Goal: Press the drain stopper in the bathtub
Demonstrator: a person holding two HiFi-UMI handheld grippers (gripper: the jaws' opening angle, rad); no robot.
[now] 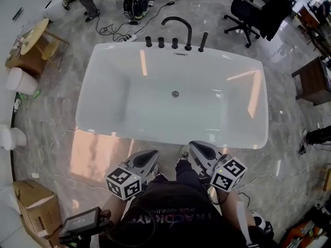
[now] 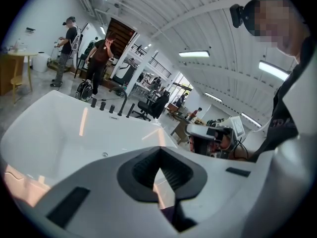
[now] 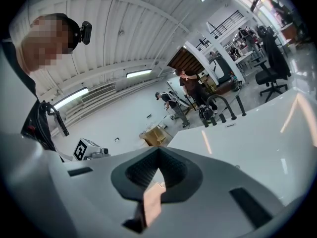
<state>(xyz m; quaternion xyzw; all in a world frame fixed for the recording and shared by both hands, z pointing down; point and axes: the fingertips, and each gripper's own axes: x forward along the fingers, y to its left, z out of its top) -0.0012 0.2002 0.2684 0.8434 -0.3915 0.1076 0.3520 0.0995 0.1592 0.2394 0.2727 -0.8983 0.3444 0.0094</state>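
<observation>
The white bathtub [image 1: 170, 134] stands in front of me on the marble floor, and it looks dry and bare inside. Its small round drain stopper [image 1: 175, 94] sits in the middle of the tub floor; it also shows as a small dot, the stopper [image 2: 104, 154], in the left gripper view. My left gripper [image 1: 153, 153] [image 2: 159, 151] and right gripper [image 1: 193, 145] [image 3: 158, 150] hang close to my body, outside the tub's near rim and well short of the stopper. Both are shut with nothing between the jaws.
A black arched faucet [image 1: 178, 22] and a row of black knobs [image 1: 161, 42] stand on the far rim. Around the tub are an office chair [image 1: 249, 14], a brown cabinet [image 1: 313, 79], a round wooden table [image 1: 33, 40], a cardboard box [image 1: 34, 206] and floor cables. People stand beyond the far end.
</observation>
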